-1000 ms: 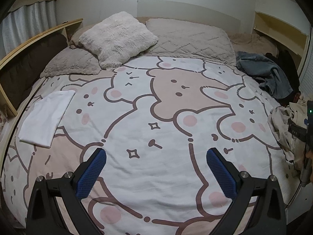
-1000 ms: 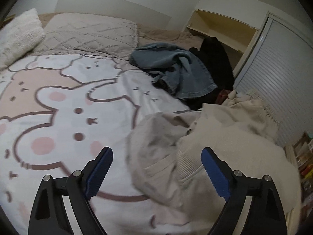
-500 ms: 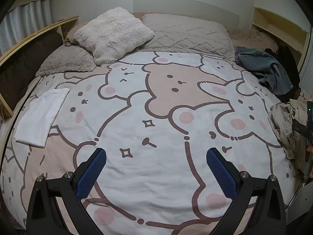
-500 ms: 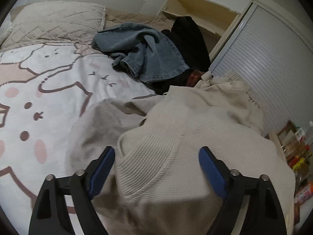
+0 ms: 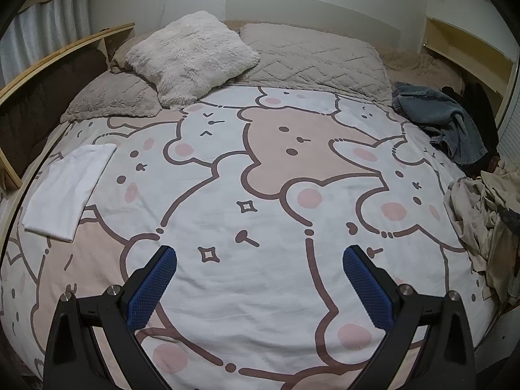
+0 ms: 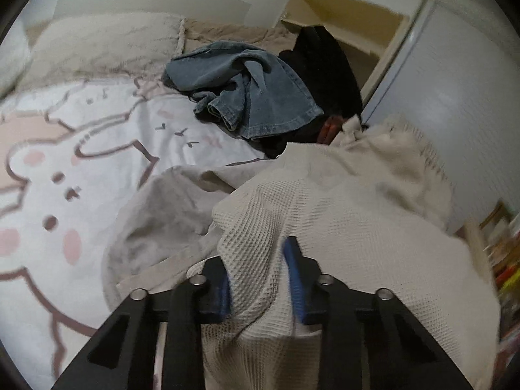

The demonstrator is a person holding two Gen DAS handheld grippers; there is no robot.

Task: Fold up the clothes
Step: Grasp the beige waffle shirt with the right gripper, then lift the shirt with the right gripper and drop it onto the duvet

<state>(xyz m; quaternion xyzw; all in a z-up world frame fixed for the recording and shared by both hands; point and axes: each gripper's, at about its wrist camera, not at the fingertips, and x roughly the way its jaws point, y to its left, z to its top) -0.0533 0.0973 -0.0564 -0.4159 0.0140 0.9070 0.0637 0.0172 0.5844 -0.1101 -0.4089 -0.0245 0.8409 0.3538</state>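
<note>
My left gripper [image 5: 260,279] hangs over the bed [image 5: 260,292], jaws spread wide, nothing between them. The bear-print duvet [image 5: 292,175] covers the whole bed. A folded white cloth [image 5: 68,191] lies flat at 9 o'clock near the bed edge. Fluffy white pillow [image 5: 191,55] at 11 o'clock leans on beige quilted pillows [image 5: 312,58] along the headboard. Wooden side rail [image 5: 58,52] and curtain [image 5: 45,32] at 10 o'clock. Denim garment [image 5: 445,120] crumpled at 2 o'clock, on a black garment [image 6: 325,65]. My right gripper [image 6: 260,279] has its jaws pinching a ridge of the cream waffle-knit garment [image 6: 341,227], heaped at 3 o'clock on the bed's right edge, over a beige cloth [image 6: 169,208]. Shelf nook [image 6: 344,16] and a pale ribbed door [image 6: 455,97] behind; that view is motion-blurred.
</note>
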